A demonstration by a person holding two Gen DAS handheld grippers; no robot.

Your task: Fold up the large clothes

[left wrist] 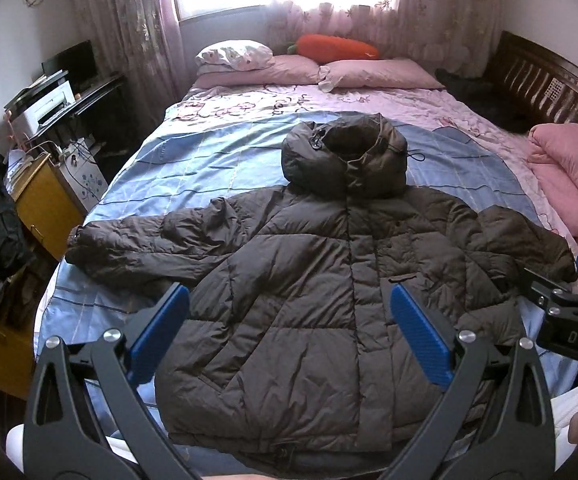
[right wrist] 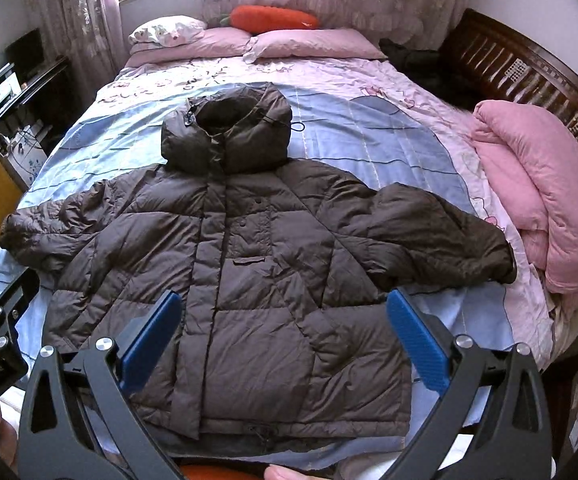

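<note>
grippers came first in both views: left gripper (left wrist: 289, 336) had its blue-padded fingers spread wide apart over the lower front of the jacket (left wrist: 313, 280), holding nothing; right gripper (right wrist: 289, 340) was likewise spread wide and empty, poised over the hem side nearer the right sleeve (right wrist: 441, 236). jacket lay flat, front up, on the blue patchwork quilt (left wrist: 209, 160) of the bed, hem toward the camera, hood (left wrist: 345, 156) away, both sleeves out to the sides, left sleeve (left wrist: 137, 244) reaching near the bed edge. task looked unstarted as far as folds went: garment was spread and roughly smoothed, but no sleeve was tucked in and the body was not doubled. left to do, by my read: fold both sleeves across, deal with the hood, fold body over. jacket was dark brown puffer, quilted in puffy panels, slick slightly shiny shell with many small wrinkles, snap placket down the middle, drawcords at hood and hem; bulky, likely springy and slippery to pinch. farther out: rolled pink blanket (right wrist: 549, 208) at right, soft and matte; pink pillows (left wrist: 329, 70), orange carrot plush (left wrist: 337, 46), lace curtains (left wrist: 129, 20) at the bright window.
</note>
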